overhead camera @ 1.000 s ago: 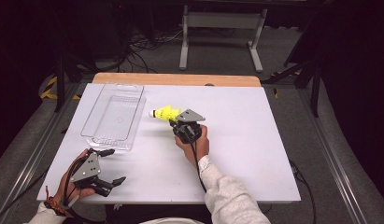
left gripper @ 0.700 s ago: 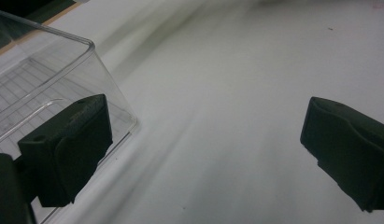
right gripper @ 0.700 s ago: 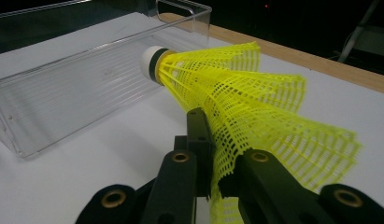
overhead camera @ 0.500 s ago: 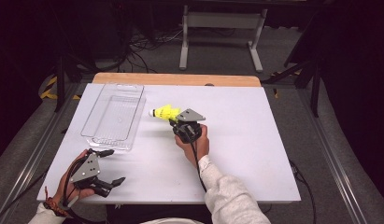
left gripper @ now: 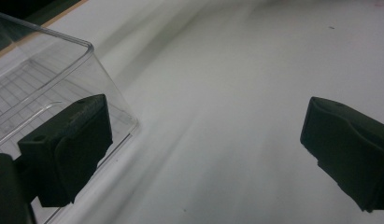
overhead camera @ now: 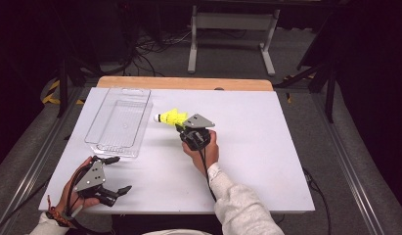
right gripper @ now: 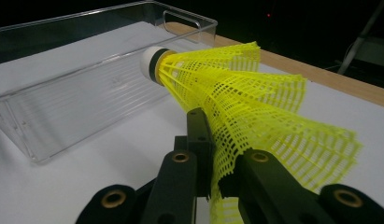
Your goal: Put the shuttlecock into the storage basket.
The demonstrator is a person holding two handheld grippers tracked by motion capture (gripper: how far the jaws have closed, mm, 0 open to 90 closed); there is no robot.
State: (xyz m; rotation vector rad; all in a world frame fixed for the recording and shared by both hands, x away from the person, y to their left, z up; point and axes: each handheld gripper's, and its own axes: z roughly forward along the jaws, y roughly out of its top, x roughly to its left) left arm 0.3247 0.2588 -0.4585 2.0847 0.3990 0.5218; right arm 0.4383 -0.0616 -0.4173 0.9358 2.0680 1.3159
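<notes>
White and mostly bare, the surface [overhead camera: 267, 147] sits in a dark room with cables and a metal stand on the grey floor behind it, and a wooden strip [overhead camera: 184, 83] runs along its far edge. Compared with the earlier frames, nothing has shifted: both hands, the tray and the shuttlecock lie just where they were a second ago.

Near the middle of the surface, the right hand-held gripper [overhead camera: 181, 128] is clenched on a yellow shuttlecock [overhead camera: 170, 117], its jaws pinching the mesh skirt near the flared edge. The shuttlecock is held off the surface, its white cork tip pointing toward the clear plastic tray [overhead camera: 118, 122], just beside the tray's right wall and not inside it. In the right gripper view the skirt [right gripper: 255, 102] spreads above the black jaws, and its lower edge is cut off behind them.

At the near left corner, the left hand-held gripper [overhead camera: 118, 174] is released, its jaws wide apart with nothing between them; it is held close to the tray's near end. In the left gripper view one jaw overlaps the tray's corner [left gripper: 91, 46], but whether it touches the plastic is hard to tell. The tray's clear walls are faint in the high view, and the person's arms are cut off at the bottom edge.
</notes>
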